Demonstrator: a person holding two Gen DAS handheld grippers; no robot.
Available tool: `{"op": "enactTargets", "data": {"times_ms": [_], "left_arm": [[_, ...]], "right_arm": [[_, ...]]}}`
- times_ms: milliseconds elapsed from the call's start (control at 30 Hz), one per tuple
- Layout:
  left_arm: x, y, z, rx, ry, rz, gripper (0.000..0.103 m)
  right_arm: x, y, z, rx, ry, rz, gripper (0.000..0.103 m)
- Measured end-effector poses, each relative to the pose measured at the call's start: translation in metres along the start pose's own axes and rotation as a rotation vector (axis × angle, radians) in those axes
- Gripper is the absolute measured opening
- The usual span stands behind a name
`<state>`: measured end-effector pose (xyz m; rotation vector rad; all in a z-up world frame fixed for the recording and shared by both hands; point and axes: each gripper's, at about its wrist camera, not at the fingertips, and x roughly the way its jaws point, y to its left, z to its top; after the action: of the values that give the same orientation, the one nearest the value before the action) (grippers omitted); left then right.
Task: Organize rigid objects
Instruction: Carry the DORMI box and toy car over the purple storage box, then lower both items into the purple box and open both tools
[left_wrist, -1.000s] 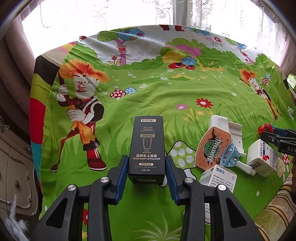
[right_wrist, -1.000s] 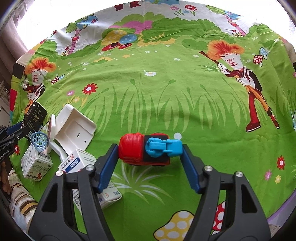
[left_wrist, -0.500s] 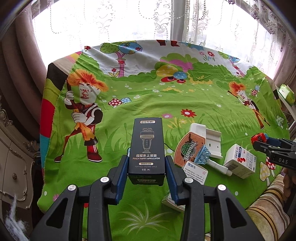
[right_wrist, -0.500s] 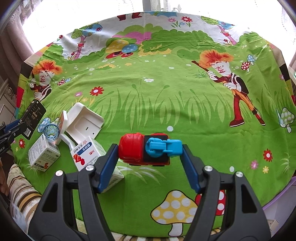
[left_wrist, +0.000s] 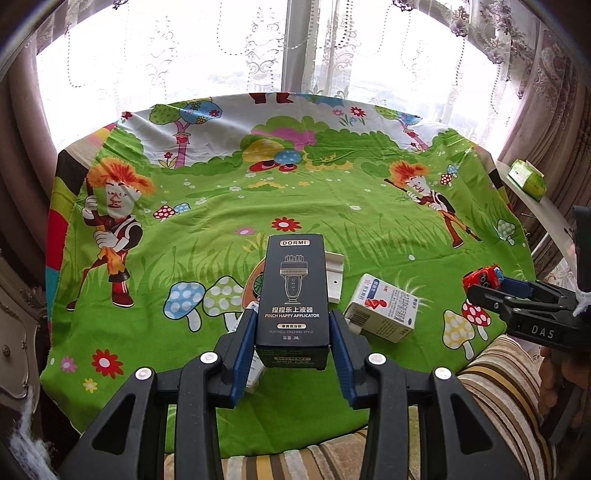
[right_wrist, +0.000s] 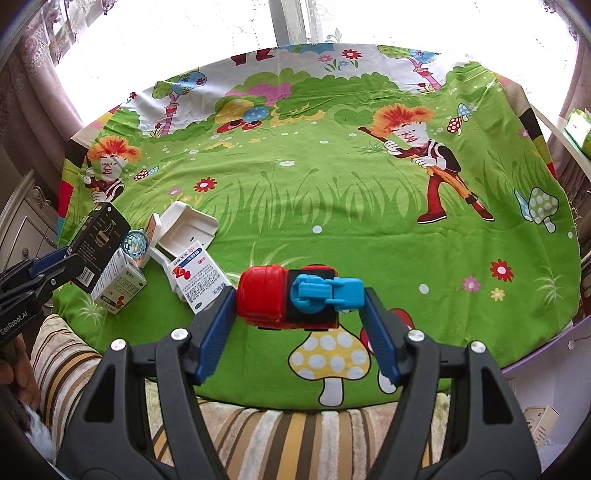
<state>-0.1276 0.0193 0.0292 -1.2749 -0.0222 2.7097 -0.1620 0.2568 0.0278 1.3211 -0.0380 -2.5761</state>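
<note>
Right tongs (right_wrist: 299, 295) clamped on red toy truck (right_wrist: 273, 299) with blue part on top, held above the near edge of the desk (right_wrist: 332, 206) with its green cartoon cloth. At left: left tongs (right_wrist: 55, 271) gripping black box (right_wrist: 98, 242). On the cloth beside it: two white cartons (right_wrist: 120, 286) (right_wrist: 199, 275), white plastic tray (right_wrist: 188, 225), blue mesh hoop (right_wrist: 135, 243).
</note>
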Motion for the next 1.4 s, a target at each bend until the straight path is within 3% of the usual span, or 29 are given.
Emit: {"op": "enactTargets", "data": {"times_ms": [300, 833, 1133, 1400], "left_arm": [[-0.006, -0.058, -0.002, 0.061, 0.017, -0.085, 0.040], [-0.007, -0.187, -0.012, 0.264, 0.058, -0.234, 0.040], [-0.006, -0.241, -0.025, 0.366, 0.090, -0.280, 0.040], [-0.005, -0.267, -0.031, 0.408, 0.108, -0.299, 0.040]], "right_arm": [[-0.033, -0.056, -0.028, 0.078, -0.014, -0.034, 0.071], [-0.072, -0.218, -0.091, 0.315, -0.010, -0.230, 0.071], [-0.064, -0.283, -0.110, 0.371, 0.017, -0.312, 0.071], [-0.042, -0.315, -0.114, 0.369, 0.050, -0.308, 0.071]]}}
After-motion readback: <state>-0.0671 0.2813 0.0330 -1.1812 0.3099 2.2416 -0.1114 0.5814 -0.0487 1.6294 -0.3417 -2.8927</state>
